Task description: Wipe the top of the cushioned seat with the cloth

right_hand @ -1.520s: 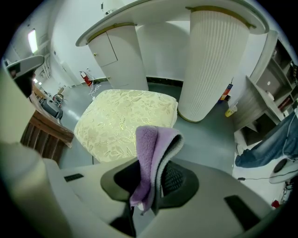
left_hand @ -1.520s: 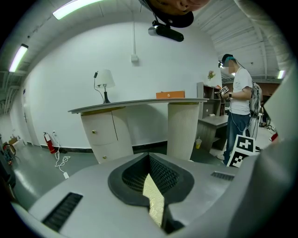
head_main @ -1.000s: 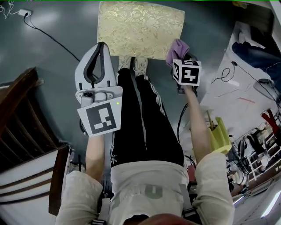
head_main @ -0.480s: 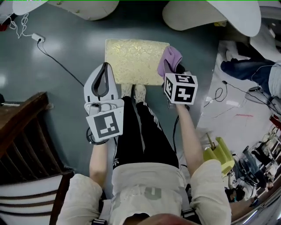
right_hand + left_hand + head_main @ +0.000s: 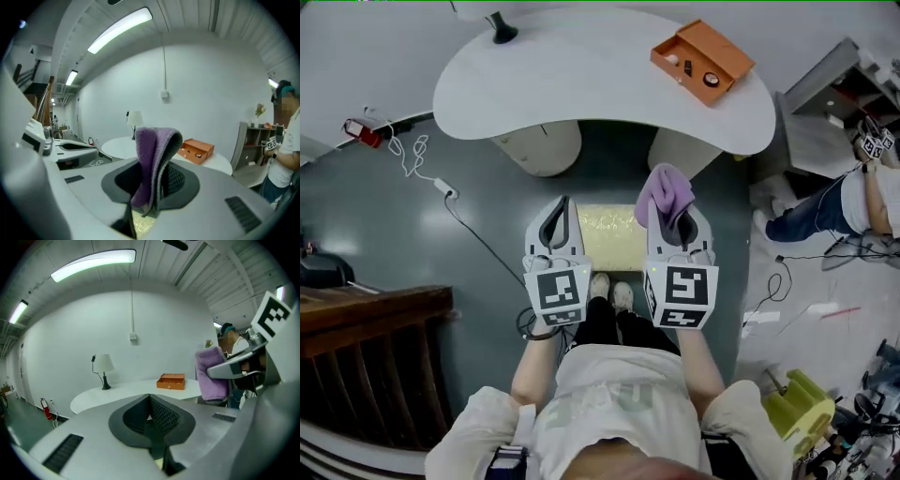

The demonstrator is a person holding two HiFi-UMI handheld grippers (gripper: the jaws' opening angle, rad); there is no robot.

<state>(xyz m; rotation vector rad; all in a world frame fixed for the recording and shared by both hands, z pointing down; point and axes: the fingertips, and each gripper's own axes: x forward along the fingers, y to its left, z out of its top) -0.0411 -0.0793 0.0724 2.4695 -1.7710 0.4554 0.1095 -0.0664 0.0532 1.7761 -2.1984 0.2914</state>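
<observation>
The right gripper (image 5: pixel 152 187) pinches a folded purple cloth (image 5: pixel 153 157), which stands up out of its jaws. The left gripper (image 5: pixel 150 414) has its jaws pressed together on nothing. Both point level towards the white table (image 5: pixel 581 89), well above the gold-patterned cushioned seat (image 5: pixel 614 239), which sits on the floor just ahead of the person's shoes (image 5: pixel 610 292).

To wipe well, the right gripper would likely need to tip down so the cloth's broad fold lies flat on the seat top, then sweep edge to edge.

The table's pedestals (image 5: pixel 539 145) crowd the seat's far side. An orange box (image 5: pixel 701 61) and a lamp (image 5: pixel 499 28) stand on the table, and a cable (image 5: pixel 478 239) trails nearby.
</observation>
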